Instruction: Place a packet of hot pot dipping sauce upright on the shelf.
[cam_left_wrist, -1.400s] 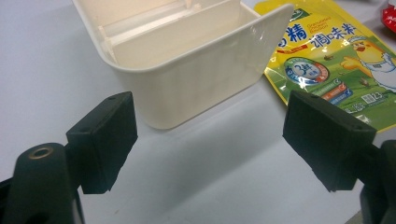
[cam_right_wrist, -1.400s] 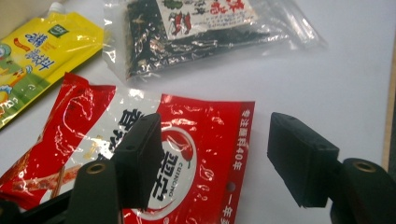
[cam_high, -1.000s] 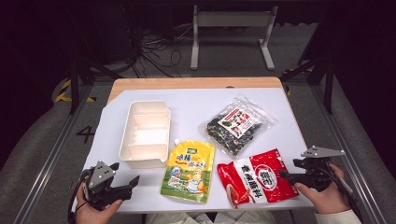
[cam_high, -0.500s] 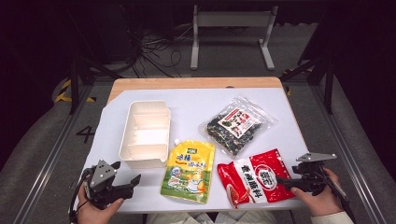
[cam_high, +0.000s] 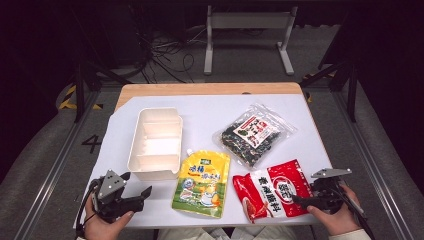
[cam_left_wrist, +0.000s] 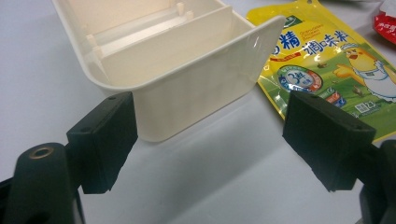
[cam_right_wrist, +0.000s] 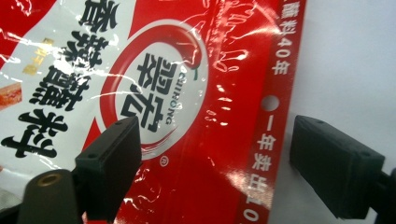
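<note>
Jaws of the right gripper (cam_right_wrist: 212, 163) stand spread, straddling the sealed right edge of the red packet (cam_right_wrist: 177, 93) without pinching it; one sits over the printed face, the other over bare table. In the high view that packet (cam_high: 272, 195) lies at the lower right of the frame, the right gripper (cam_high: 300, 201) at its edge. The left gripper (cam_left_wrist: 210, 140) also gapes, holding nothing, aimed at the near corner of the white divided tray (cam_left_wrist: 187, 79); in the high view the left gripper (cam_high: 137, 192) hovers at the lower left.

By my reading the work has barely begun: the tray (cam_high: 141, 167) holds nothing, and the yellow pouch (cam_high: 202, 182), the dark clear bag (cam_high: 252, 132) and the red packet all lie flat on the table (cam_high: 210, 112). A grasp on the red packet looks like the step in hand.

Writing: the red packet reads "CUIHONG" under large white characters, with "40" on its edge strip. The yellow pouch shows a cartoon chicken and Chinese lettering.
</note>
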